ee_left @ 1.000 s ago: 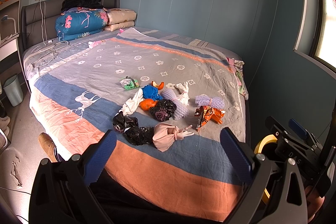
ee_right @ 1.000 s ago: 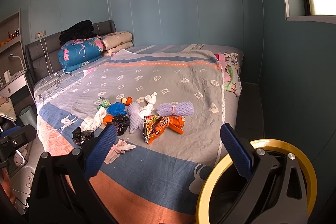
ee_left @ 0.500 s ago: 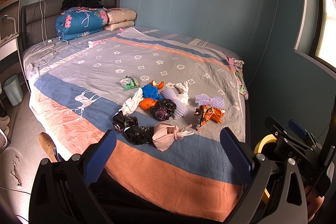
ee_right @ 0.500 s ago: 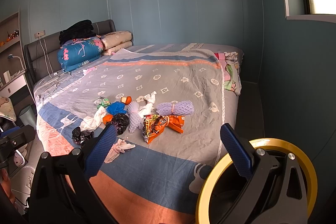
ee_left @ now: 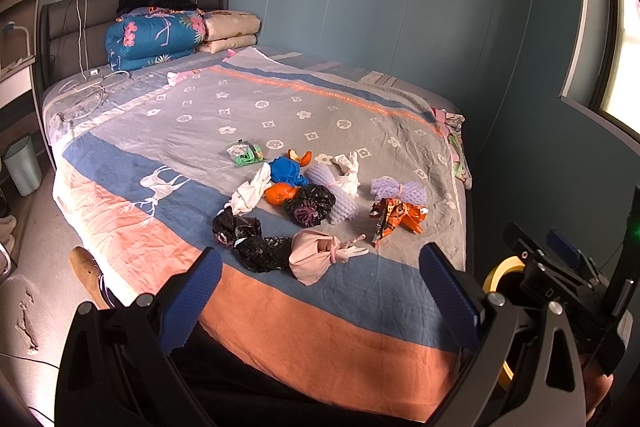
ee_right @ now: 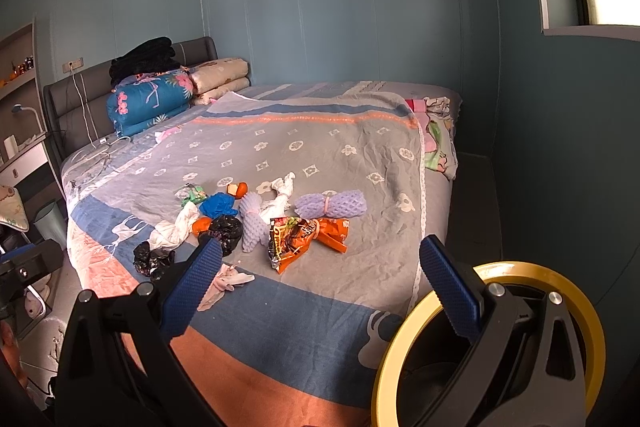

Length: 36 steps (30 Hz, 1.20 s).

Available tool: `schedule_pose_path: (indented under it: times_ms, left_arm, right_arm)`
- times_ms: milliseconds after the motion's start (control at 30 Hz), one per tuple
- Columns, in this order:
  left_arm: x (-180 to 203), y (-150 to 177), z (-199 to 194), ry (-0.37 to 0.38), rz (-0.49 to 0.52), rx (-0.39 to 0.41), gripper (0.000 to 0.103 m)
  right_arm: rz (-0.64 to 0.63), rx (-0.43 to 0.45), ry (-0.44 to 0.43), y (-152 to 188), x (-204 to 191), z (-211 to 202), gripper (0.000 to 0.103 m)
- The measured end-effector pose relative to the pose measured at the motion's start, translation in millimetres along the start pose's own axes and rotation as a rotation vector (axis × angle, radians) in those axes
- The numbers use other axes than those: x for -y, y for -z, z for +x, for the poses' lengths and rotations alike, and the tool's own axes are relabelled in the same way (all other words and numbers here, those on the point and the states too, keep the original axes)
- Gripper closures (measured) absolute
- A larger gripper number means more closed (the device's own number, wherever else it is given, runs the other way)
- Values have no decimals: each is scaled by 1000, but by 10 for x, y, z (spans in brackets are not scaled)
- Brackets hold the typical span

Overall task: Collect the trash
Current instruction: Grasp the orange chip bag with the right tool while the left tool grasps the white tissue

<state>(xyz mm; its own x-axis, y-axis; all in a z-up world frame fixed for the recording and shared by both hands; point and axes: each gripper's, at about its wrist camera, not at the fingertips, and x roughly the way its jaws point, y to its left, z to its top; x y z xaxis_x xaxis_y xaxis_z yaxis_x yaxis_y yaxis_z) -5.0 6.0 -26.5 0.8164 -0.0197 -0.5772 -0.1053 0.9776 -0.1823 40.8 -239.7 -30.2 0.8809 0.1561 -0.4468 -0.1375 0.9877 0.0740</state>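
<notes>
A heap of trash lies on the bed (ee_left: 200,123): a pink knotted bag (ee_left: 316,255), black bags (ee_left: 252,239), an orange snack wrapper (ee_left: 394,217), purple foam nets (ee_left: 396,189), a blue bag (ee_left: 286,171), white tissue (ee_left: 252,191), orange peel (ee_left: 300,157) and a green wrapper (ee_left: 244,153). My left gripper (ee_left: 320,291) is open and empty, held above the bed's near edge, short of the pink bag. My right gripper (ee_right: 320,279) is open and empty, near the orange wrapper (ee_right: 304,233) and purple net (ee_right: 330,205). A yellow-rimmed bin (ee_right: 488,343) stands beside the bed at lower right.
Folded quilts (ee_left: 160,35) and pillows are stacked at the headboard. A charging cable (ee_left: 86,89) lies on the bed's far left. A pale waste basket (ee_left: 24,165) stands on the floor at left. Clothes (ee_right: 438,133) hang over the bed's right edge. The right gripper's body (ee_left: 560,283) shows at lower right.
</notes>
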Motion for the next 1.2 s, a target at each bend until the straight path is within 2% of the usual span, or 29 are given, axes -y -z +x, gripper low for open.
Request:
schedule_pose_path:
  times_ms: [133,367,467,600,667,867,1033,1067,1133,1200]
  left_arm:
    - [1,-108,-19,6,0,-6,8]
    - [-182,-192,94,92,-52,-43,8]
    - [-326,-214,219,63,-84,-67,8]
    - [-567,-204,413,14,-107,-113,8]
    - [-649,-228,522,-20,-91,-136,8]
    - [-849,-440,849,-28,-36,-153,8]
    - [-969,-636,1225,-72,22,-147,8]
    - [-987,-665,1298,-78,31,-152,8]
    - [-1019,-720,1459,-92,51,-163,8]
    - [-1055,-782,1661,-84,72,-192,8]
  right_arm:
    - [12,-18,9,2,16,49,8]
    - [25,-65,16,-10,39,251,8]
    - [42,-100,-4,-26,40,382,8]
    - [54,-134,12,-25,16,575,8]
    - [49,-150,13,-26,-14,679,8]
    - [-10,-181,-8,-31,-226,1083,8]
    - [15,-282,7,-29,-291,1525,8]
    - [22,-311,-7,-40,-320,1621,10]
    - [12,-331,3,-46,-380,1716,21]
    - [-11,-355,19,-59,-458,1837,21]
